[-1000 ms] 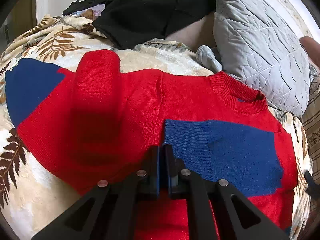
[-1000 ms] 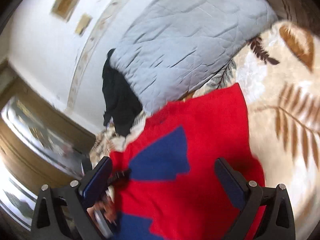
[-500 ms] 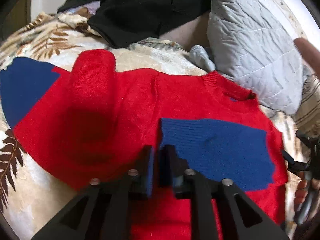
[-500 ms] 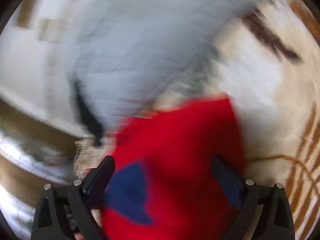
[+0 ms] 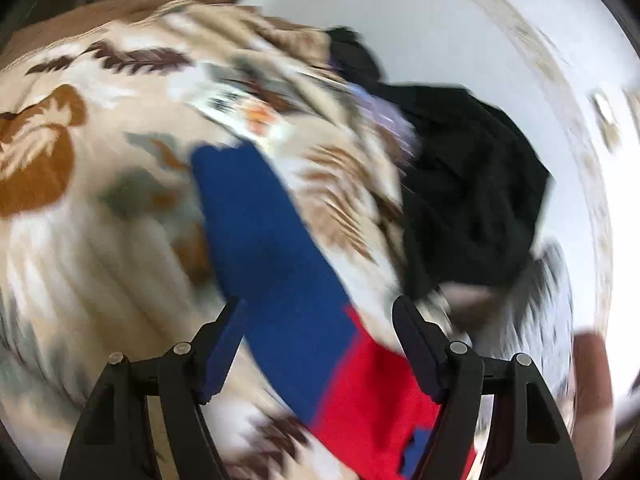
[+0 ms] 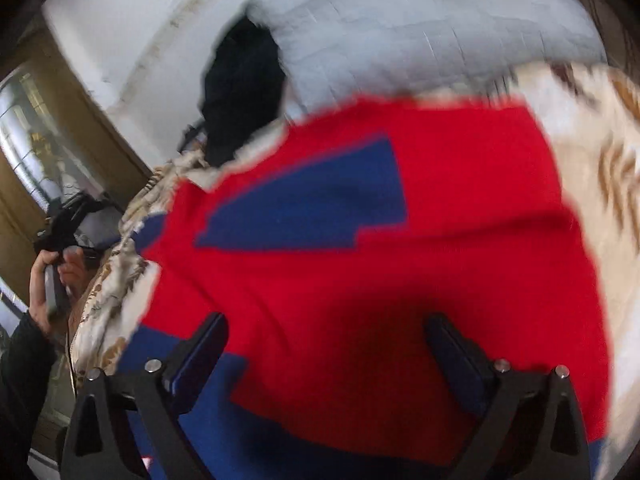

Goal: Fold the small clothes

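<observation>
A bedroom: leaf-print bedspread (image 5: 100, 264), grey quilted pillow (image 6: 420, 24), strewn clothes.

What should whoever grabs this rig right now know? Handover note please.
Left gripper: jaws opening, nothing clamped; the blue sleeve lies on the bedspread beyond them.
Right gripper: jaws opening, wide, empty, over the red sweater body.
Sweater lies spread on the leaf-print bedspread; black clothes and a grey pillow behind it.
Done: one blue sleeve already folded across the chest.
Left: fold in the other sleeve, then fold the body. Both views are blurred, so recheck before gripping.
</observation>
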The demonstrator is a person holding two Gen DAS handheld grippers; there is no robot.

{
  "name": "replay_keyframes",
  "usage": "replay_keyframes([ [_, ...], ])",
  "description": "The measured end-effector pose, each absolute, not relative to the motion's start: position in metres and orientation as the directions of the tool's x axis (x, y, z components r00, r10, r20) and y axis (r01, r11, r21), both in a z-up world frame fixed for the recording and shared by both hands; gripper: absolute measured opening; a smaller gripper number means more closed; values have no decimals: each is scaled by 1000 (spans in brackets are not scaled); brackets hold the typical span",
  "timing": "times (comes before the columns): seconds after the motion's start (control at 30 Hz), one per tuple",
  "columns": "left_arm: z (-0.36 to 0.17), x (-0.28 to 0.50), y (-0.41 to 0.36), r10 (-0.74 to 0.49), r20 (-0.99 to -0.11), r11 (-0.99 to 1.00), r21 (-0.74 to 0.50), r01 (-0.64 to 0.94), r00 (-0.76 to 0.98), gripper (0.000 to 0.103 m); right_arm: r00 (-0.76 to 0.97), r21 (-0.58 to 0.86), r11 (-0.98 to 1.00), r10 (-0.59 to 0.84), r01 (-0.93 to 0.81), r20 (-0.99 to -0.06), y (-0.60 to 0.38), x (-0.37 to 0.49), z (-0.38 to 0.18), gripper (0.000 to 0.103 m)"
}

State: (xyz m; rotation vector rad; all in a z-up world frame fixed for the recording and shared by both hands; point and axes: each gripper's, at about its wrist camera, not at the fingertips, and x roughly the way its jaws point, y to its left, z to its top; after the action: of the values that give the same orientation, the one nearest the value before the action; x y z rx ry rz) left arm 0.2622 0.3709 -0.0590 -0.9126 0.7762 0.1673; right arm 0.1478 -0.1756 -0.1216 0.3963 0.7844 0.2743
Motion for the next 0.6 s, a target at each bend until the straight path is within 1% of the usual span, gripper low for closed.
replay_keyframes([
  [0.07,-65,276,391,-193,-668,609,-656,-446,719,75,673,453,887,393,-96,-627,-177,151,-124,101],
  [0.17,-76,290,408,-173,-679,587,-652,-479,713,75,674,442,891,389,-103,-628,-177,151,-124,102],
  [0.33,-104,306,414,-166,-714,600,-620,-505,680,75,679,457,883,401,-108,-615,-177,151,-126,102],
  [0.37,-105,305,415,-160,-713,602,-619,-505,683,71,679,457,883,401,-108,-615,-176,150,-127,102],
  [0.4,-106,305,415,-137,-719,613,-602,-511,682,66,679,456,883,401,-109,-615,-176,150,-128,102],
  [0.43,-107,308,417,-115,-740,630,-570,-528,663,47,679,456,883,401,-109,-615,-175,149,-128,102],
  [0.47,-107,310,416,-76,-779,660,-508,-554,623,14,679,457,883,402,-110,-614,-175,149,-128,102],
  [0.5,-107,311,415,-58,-801,682,-468,-562,596,7,680,458,882,403,-110,-612,-176,149,-128,102],
  [0.53,-105,311,415,-53,-801,689,-462,-559,596,7,680,459,882,404,-110,-612,-176,150,-128,102],
  [0.6,-87,308,404,9,-797,736,-404,-544,604,7,681,460,881,404,-111,-611,-176,150,-128,102],
])
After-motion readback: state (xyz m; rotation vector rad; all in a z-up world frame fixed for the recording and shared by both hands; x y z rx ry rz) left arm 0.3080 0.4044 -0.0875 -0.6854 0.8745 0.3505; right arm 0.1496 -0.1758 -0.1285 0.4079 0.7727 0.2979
